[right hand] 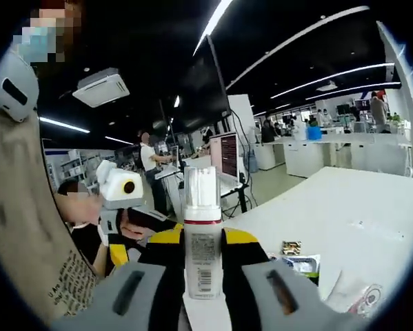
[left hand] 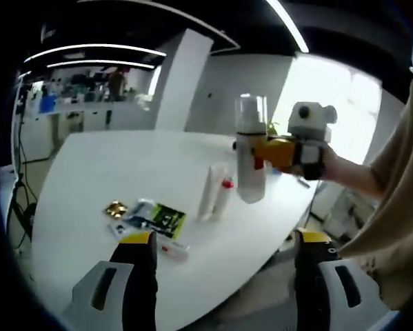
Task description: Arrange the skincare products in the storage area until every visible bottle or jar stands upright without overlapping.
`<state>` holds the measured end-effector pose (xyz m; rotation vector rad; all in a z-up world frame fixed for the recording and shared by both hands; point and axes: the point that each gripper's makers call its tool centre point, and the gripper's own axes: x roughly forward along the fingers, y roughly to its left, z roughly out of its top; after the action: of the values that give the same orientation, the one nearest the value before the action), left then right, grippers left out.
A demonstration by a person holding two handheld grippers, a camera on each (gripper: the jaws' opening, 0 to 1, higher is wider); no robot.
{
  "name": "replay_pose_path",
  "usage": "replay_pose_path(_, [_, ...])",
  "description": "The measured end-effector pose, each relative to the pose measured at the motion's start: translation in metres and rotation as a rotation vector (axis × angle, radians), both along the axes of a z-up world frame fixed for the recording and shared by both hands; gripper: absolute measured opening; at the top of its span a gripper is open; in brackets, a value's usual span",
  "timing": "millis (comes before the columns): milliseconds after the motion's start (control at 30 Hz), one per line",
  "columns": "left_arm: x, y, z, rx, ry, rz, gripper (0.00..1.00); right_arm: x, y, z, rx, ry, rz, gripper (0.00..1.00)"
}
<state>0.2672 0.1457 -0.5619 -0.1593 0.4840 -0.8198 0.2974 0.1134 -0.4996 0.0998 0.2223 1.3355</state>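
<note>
Bottle point(right hand: 202, 234) clamped in right claw point(right hand: 202, 276), left claw point(left hand: 223, 258) apart; lower it level, base flat onto bench point(left hand: 123, 165).

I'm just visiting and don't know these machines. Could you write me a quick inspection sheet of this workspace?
Surface: white table, mostly bare.
Job's things: white pump bottle held in the air; two white tubes on the table.
Clutter: flat sachets, gold packet.
Grippers: right tool shut on the pump bottle; left tool open, holding nothing.
Cables: dark cables hanging past the table's far edge.
Surroundings: open office, ceiling strip lights, people at desks.
</note>
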Motion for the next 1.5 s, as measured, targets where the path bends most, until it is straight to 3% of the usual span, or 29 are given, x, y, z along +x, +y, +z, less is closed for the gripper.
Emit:
replay_pose_path(133, [-0.007,-0.010,0.007,-0.017,-0.014,-0.055,0.78,-0.024,0.005,0.002,0.047,0.038,0.091,0.19])
replay_pose_path(200, [-0.023,-0.024,0.013,-0.023,-0.032,-0.177,0.77,-0.037,0.007,0.002,0.070,0.052,0.129,0.19])
replay_pose_path(300, [-0.034,-0.033,0.019,-0.039,-0.035,-0.235,0.77,-0.046,0.007,0.001,0.080,0.055,0.146,0.19])
replay_pose_path(533, [-0.041,-0.039,0.023,-0.043,-0.037,-0.279,0.65,-0.064,0.007,0.012,0.161,0.069,0.174,0.19])
replay_pose_path(1133, [-0.050,-0.064,0.038,-0.052,-0.077,-0.399,0.33,-0.085,-0.007,0.021,0.175,0.044,0.170,0.19])
replay_pose_path(1400, [-0.059,-0.080,0.042,-0.084,-0.073,-0.480,0.23,-0.084,-0.024,0.021,0.165,0.023,0.137,0.19])
replay_pose_path(1500, [-0.057,-0.087,0.044,-0.094,-0.074,-0.494,0.26,-0.086,-0.030,0.023,0.189,0.020,0.131,0.19])
